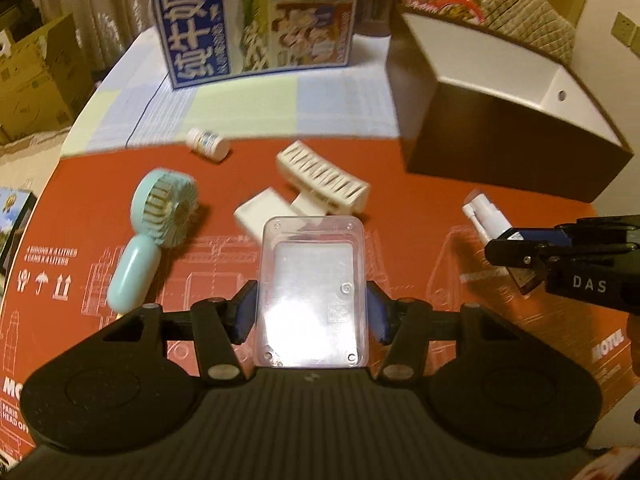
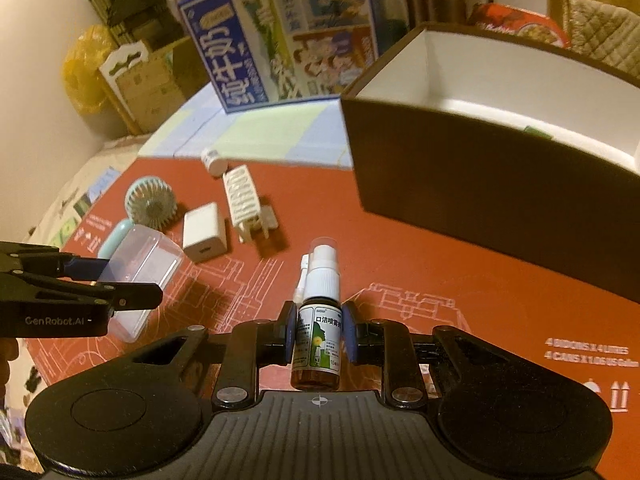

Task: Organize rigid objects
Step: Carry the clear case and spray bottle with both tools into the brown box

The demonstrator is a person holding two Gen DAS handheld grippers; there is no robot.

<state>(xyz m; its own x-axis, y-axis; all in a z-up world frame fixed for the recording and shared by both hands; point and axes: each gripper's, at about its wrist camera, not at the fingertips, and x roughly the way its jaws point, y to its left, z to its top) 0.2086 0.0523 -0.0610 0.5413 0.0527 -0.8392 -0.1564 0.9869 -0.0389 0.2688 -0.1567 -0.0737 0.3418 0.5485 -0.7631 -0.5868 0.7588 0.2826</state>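
Observation:
My left gripper (image 1: 311,312) is shut on a clear plastic box (image 1: 311,292) and holds it above the red mat; the box also shows in the right wrist view (image 2: 140,268). My right gripper (image 2: 318,334) is shut on a small spray bottle (image 2: 320,320) with a white nozzle, also seen in the left wrist view (image 1: 486,220). On the mat lie a mint handheld fan (image 1: 160,224), a white charger block (image 1: 260,208), a white slotted rack (image 1: 324,178) and a small white pill bottle (image 1: 208,142).
A large dark brown box with a white inside (image 2: 480,128) stands open at the right. A blue milk carton box (image 1: 256,20) stands at the back on a checked cloth. The red mat (image 2: 440,280) covers the table front.

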